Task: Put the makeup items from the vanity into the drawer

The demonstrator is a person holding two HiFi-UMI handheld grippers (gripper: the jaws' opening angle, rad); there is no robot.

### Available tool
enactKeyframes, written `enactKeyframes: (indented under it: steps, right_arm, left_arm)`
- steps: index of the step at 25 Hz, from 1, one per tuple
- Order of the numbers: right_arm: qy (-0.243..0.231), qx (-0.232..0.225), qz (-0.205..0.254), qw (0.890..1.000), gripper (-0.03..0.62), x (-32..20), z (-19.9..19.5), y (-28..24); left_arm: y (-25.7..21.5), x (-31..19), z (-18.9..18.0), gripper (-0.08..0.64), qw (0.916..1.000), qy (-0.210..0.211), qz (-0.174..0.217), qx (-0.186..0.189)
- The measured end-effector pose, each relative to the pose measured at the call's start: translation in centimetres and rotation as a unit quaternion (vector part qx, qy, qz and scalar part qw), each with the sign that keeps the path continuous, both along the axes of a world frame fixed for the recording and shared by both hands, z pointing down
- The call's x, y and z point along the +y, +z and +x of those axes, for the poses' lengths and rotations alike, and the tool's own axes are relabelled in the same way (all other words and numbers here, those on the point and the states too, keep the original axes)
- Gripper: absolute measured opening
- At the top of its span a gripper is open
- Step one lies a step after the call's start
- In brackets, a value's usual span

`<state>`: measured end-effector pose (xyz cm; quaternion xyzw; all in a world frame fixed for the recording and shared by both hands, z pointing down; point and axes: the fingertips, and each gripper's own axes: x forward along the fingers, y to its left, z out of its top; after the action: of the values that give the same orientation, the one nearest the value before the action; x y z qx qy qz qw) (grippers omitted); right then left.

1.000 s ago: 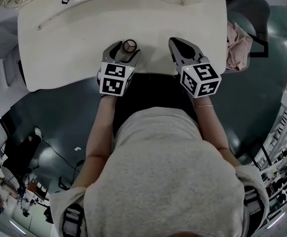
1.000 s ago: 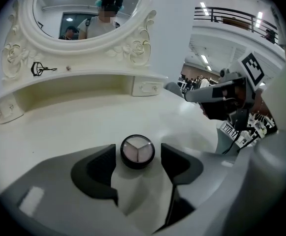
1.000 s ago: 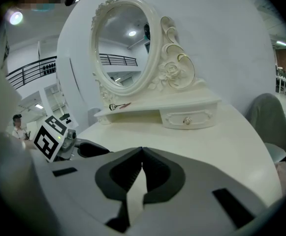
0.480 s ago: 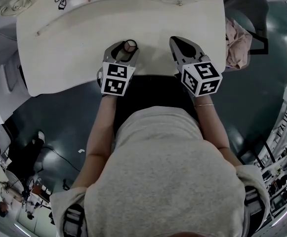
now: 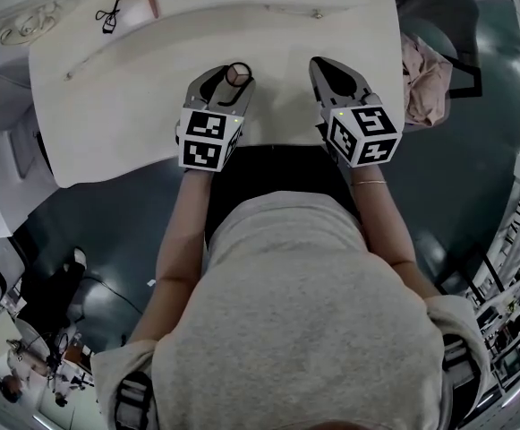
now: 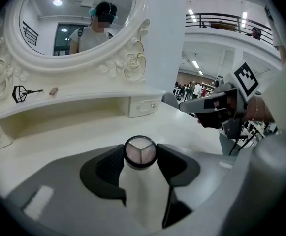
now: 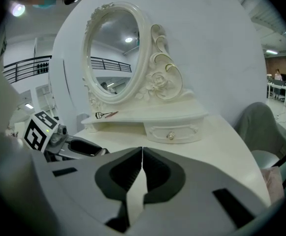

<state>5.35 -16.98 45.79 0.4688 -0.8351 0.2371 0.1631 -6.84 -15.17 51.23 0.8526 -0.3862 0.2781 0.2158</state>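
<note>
Pale-pink makeup pot [image 6: 140, 152] stands upright over the desk [image 5: 107, 115], pinched by the left gripper [image 6: 140, 157], whose jaws have just been closing on it; the shut drawer [image 6: 143, 105] lies at one o'clock, nearer the right gripper [image 7: 142, 156], jaws together

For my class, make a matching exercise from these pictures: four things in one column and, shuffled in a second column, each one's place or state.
Things:
1 compact
2 right gripper
3 curler
4 drawer

Place or state:
A on the shelf
B closed, below the shelf
C jaws together, empty
D held by the left gripper

Pairs: 1-D, 2-C, 3-A, 4-B.
The left gripper's jaws have just closed on the compact.
</note>
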Motion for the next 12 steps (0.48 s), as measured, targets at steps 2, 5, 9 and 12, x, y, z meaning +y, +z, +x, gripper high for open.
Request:
enactKeyframes:
  steps: [2, 5, 9, 12]
  right_arm:
    - [0.008, 0.001, 0.003, 1.000, 0.008, -0.9, 0.5, -0.1]
    - [0.007, 0.006, 0.001, 1.000, 0.008, -2.0, 0.7, -0.1]
    - [0.014, 0.014, 0.010, 1.000, 0.009, -3.9, 1.0, -0.1]
    - [0.032, 0.035, 0.021, 0.999, 0.011, -5.6, 1.7, 0.0]
  left_arm:
    - [-0.7, -0.8, 0.2, 0.216, 0.9999, -0.004, 0.008, 0.005]
    - [-1.6, -1.7, 0.8, 0.216, 0.9997, -0.001, 0.014, 0.017]
    - [-2.3, -2.8, 1.3, 0.216, 0.9995, 0.009, 0.021, 0.020]
    - [-2.6, -3.3, 1.8, 0.216, 0.9993, 0.017, 0.027, 0.020]
